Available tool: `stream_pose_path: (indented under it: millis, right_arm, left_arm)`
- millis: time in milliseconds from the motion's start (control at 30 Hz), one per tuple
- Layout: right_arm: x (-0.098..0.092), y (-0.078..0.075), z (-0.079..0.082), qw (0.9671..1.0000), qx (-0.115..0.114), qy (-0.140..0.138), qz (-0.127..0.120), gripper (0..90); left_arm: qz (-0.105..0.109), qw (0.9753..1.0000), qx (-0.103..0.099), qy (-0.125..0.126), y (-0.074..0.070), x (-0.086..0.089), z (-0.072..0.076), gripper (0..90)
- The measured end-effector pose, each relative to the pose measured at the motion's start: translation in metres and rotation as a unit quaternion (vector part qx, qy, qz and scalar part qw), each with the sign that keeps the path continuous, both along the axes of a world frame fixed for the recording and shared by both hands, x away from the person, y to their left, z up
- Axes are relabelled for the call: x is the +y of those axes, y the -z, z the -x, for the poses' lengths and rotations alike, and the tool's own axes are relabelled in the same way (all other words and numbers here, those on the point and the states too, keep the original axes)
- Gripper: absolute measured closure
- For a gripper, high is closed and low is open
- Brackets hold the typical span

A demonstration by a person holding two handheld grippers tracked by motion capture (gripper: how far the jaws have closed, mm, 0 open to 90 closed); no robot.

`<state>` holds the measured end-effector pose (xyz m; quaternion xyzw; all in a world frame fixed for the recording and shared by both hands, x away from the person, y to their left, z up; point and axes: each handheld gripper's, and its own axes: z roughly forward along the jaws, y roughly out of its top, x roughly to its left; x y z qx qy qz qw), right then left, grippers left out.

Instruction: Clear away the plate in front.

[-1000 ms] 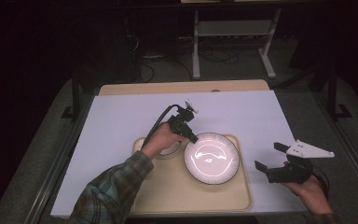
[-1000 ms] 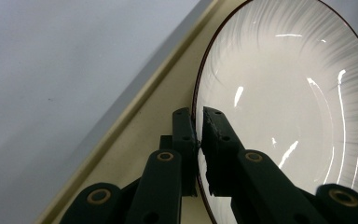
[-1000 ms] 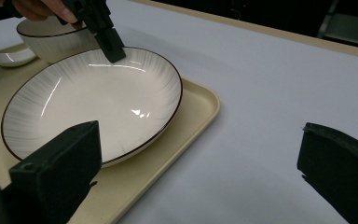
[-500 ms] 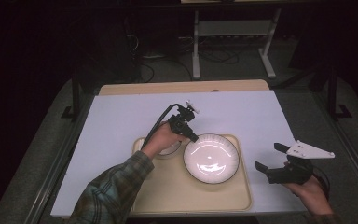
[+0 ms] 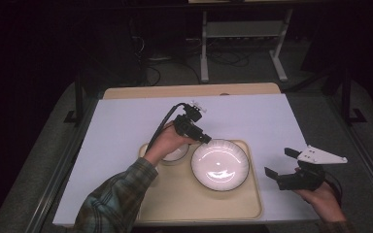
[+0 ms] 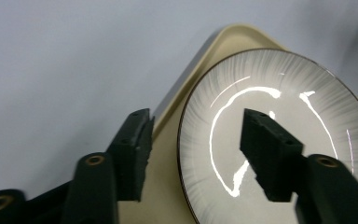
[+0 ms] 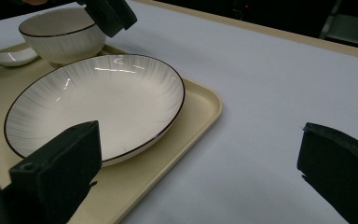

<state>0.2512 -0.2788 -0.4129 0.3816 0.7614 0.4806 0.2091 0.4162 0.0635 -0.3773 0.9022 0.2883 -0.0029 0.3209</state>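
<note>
Right gripper view: spoon (image 7: 9, 56) beside bowl (image 7: 61, 33).

left gripper (image 5: 207, 140) reaches forward, jaws apart; right gripper (image 5: 281, 162) hangs wide.

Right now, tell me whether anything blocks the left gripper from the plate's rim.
Nothing visible does. The left gripper hangs open astride the near rim of the plate, one jaw over the tray, the other over the plate's inside.
</note>
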Motion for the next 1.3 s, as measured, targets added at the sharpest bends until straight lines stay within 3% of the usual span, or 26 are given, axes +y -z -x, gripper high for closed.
stream_pose_path:
  millis: [167,267,433,600,733,1000,1100,1300]
  right_arm:
    - [0.001,0.000,0.000,1.0000,0.000,-0.001,0.000,0.0]
    - [0.001,-0.001,0.000,1.0000,0.000,0.000,-0.001,0.0]
    - [0.001,0.000,0.000,1.0000,0.001,-0.001,0.000,0.0]
    - [0.001,0.000,0.001,1.0000,0.001,-0.001,0.001,0.0]
    - [0.002,0.000,0.001,1.0000,0.002,-0.001,0.001,0.0]
    - [0.002,0.000,0.001,1.0000,0.003,-0.001,0.003,0.0]
    - [0.002,0.000,0.001,1.0000,0.002,0.000,0.003,0.0]
    - [0.003,0.000,0.001,1.0000,0.002,0.000,0.005,0.0]
  left_arm:
    - [0.034,0.9986,-0.041,0.004,-0.011,0.010,0.009,29.9]
    - [0.057,0.9960,-0.070,0.001,-0.016,0.020,0.015,21.0]
    - [0.085,0.9919,-0.094,-0.009,-0.022,0.041,0.028,16.1]
    - [0.103,0.9859,-0.131,-0.021,-0.024,0.064,0.044,14.4]
    - [0.130,0.9784,-0.157,-0.033,-0.022,0.083,0.057,14.1]
    - [0.151,0.9716,-0.172,-0.059,-0.012,0.119,0.080,14.2]
    - [0.161,0.9677,-0.181,-0.070,-0.008,0.133,0.089,14.1]
    - [0.161,0.9632,-0.189,-0.102,-0.001,0.161,0.104,14.2]
